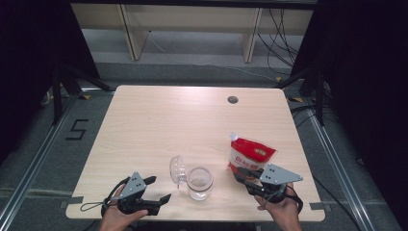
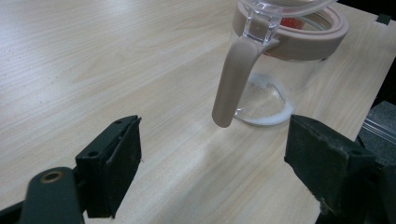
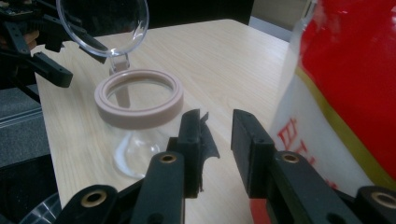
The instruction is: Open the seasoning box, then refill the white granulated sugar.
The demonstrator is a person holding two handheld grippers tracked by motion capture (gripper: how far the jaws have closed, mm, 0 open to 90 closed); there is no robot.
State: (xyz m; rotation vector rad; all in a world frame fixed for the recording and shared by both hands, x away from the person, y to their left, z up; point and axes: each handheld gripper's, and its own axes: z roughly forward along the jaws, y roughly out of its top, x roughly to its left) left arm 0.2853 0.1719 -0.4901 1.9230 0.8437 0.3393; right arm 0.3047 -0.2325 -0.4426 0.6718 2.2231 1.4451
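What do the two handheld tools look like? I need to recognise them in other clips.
Both are black, two-jawed claw tools: the left claw and right claw each carry a grey three-cornered plate on top, with brass-coloured rivets at the jaw pivots. Thin black cables loop beside them.

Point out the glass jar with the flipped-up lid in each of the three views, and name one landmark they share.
High view: the glass jar stands near the table's front edge, between the two grippers.
Left gripper view: the jar is at upper right, beyond the open jaws, its beige clasp hanging toward the camera.
Right gripper view: the jar is left of centre, clear lid raised behind it.
Shared landmark: the jar's beige rim ring.
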